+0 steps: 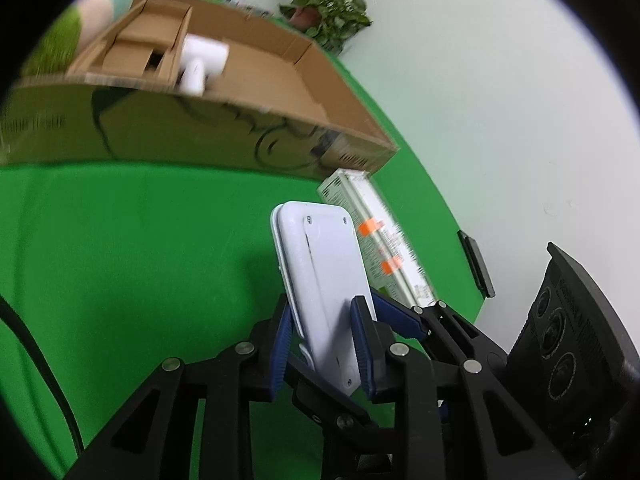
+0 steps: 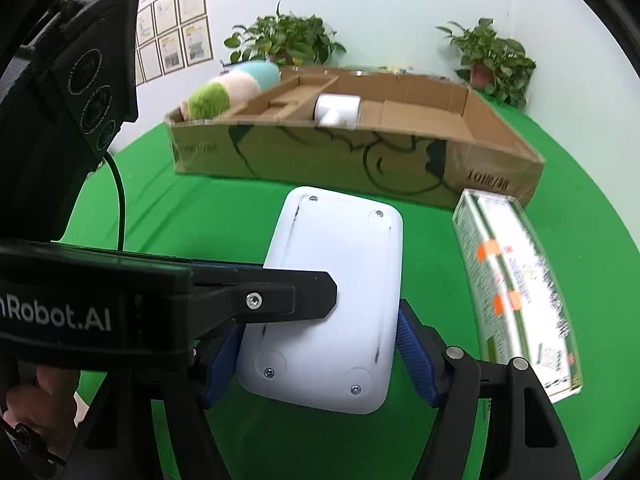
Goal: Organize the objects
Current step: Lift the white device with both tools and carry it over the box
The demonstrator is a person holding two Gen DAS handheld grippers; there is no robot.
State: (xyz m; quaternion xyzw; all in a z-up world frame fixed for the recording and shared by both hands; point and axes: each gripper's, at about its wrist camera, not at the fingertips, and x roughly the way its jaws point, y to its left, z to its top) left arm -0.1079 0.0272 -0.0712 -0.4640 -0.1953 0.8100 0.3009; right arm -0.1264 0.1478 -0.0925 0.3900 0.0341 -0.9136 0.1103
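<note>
The flat white plastic device with rounded corners and small screws (image 2: 332,300) is held by both grippers at once, above the green cloth table surface (image 2: 224,216) and in front of the long open brown cardboard box with black line drawings on its side (image 2: 360,160). The right wrist view shows the device's broad back face, with the right gripper (image 2: 320,356) clamped across its width: blue ribbed pads (image 2: 416,356) press on both side edges. That view also shows a black finger of the left gripper (image 2: 292,300) lying over the device's left part. The left wrist view shows the same device (image 1: 324,288) edge-on and upright, with the left gripper (image 1: 324,356) closed on its thin faces; the other tool's black body (image 1: 568,340) sits to the right.

Only the right view shows the box's inner dividers clearly, a white cylindrical item (image 2: 338,110) lying inside near the front wall, and a pastel plush toy with a green end (image 2: 228,88) at the box's far left corner. Framed papers (image 2: 172,32) hang on the wall beyond.

A long green-and-white printed carton with orange marks (image 2: 516,288) lies right of the device, its far end just beside the box's front right corner. Left of the device the cloth is bare up to the box wall; a black cable (image 2: 118,188) hangs there.
</note>
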